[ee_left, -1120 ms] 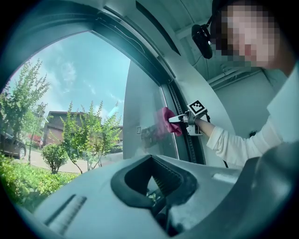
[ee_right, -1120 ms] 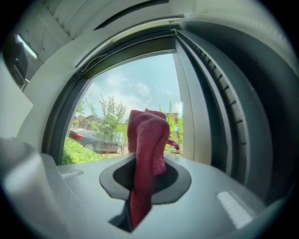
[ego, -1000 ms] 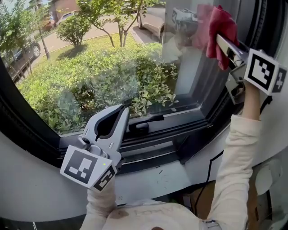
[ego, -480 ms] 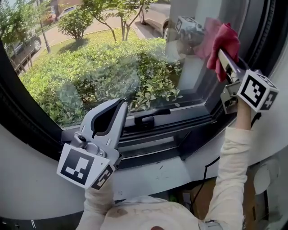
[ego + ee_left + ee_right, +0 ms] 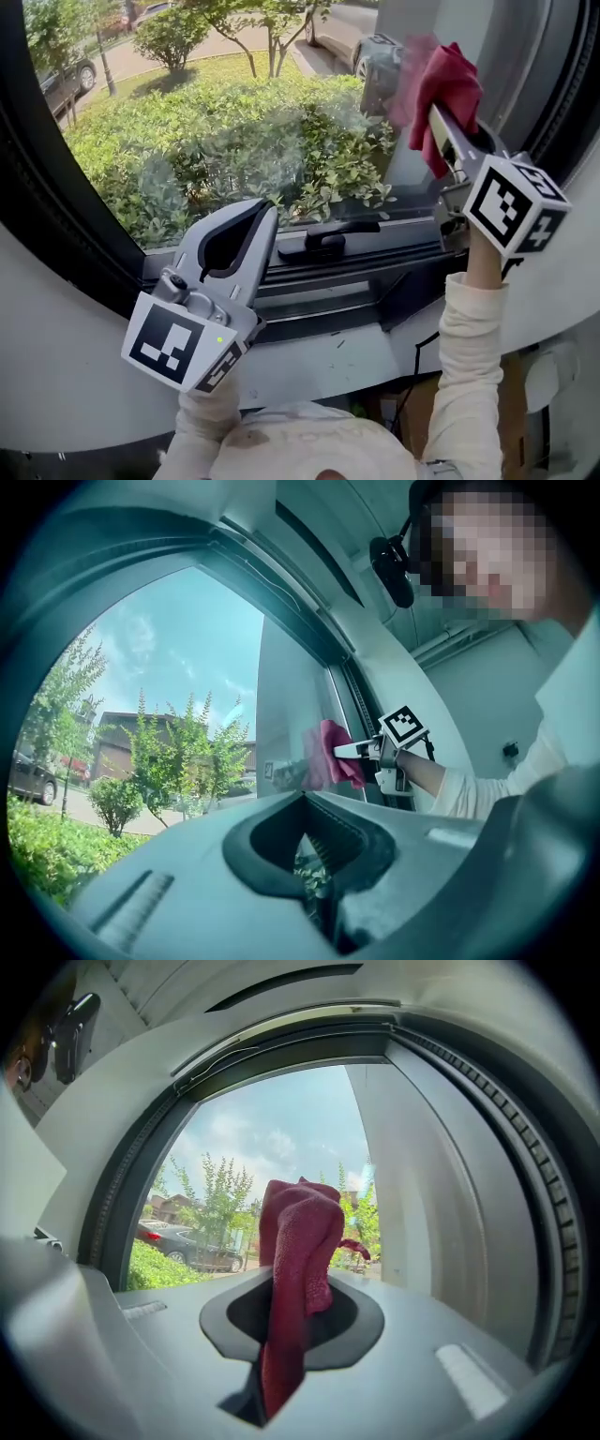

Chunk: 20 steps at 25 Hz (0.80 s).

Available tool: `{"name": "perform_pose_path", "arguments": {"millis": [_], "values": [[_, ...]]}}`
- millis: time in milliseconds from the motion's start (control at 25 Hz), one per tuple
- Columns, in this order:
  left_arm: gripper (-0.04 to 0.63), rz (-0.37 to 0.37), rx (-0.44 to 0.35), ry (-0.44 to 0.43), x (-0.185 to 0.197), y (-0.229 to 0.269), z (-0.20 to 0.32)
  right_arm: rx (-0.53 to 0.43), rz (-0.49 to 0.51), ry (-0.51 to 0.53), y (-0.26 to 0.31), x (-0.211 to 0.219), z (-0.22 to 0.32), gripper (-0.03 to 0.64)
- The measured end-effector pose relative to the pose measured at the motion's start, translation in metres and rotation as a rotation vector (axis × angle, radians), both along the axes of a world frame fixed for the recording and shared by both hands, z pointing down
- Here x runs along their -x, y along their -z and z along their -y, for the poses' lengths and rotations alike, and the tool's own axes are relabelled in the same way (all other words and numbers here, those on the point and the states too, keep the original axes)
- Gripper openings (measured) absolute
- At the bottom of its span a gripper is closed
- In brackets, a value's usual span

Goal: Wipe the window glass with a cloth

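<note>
i have the right hand-held gripper raised high, its jaws closed tight on the red cloth. in the right gripper view the cloth runs up through the slot between the jaws and bunches into a rounded wad past their tips. that wad sits against the window glass. a pale pink reflection joins it on the pane just left of the jaw tips. the dark side frame of the window stands just to the right of this hand-held gripper. a cream sleeve reaches up to it from below.

my left hand-held gripper is well below and to the left of the right one, down at the level of the sill. its jaws are drawn together at the tips and nothing sits between them; only a thin slit shows in the left gripper view, with leaves behind it. its tips point up toward the lower part of the glass, and i cannot tell whether they touch it. the black window handle lies just to the right of those tips, on the lower frame.

through the pane, beyond both hand-held grippers, i see green shrubs, small trees and a parked car.
</note>
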<state>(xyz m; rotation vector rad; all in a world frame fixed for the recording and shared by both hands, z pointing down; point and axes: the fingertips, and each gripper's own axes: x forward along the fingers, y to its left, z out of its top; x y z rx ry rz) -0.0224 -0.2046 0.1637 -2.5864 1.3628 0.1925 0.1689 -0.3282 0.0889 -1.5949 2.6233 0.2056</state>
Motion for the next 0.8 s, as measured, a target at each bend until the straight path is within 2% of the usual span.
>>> {"name": "perform_pose_path", "arguments": {"millis": [120, 400, 640, 800], "values": [[0.001, -0.012, -0.006, -0.01, 0.01, 0.0, -0.006, 0.007, -0.003, 0.06, -0.004, 0.037, -0.009, 0.072], [0.003, -0.019, 0.0, -0.028, 0.031, -0.01, -0.027, -0.014, -0.088, 0.178, -0.021, 0.131, -0.032, 0.074], [0.002, -0.02, -0.005, -0.044, 0.05, -0.015, -0.044, -0.006, -0.057, 0.26, -0.023, 0.193, -0.051, 0.074], [0.001, -0.038, 0.007, -0.027, 0.066, -0.011, -0.052, -0.022, -0.042, 0.273, -0.017, 0.227, -0.06, 0.073]]}}
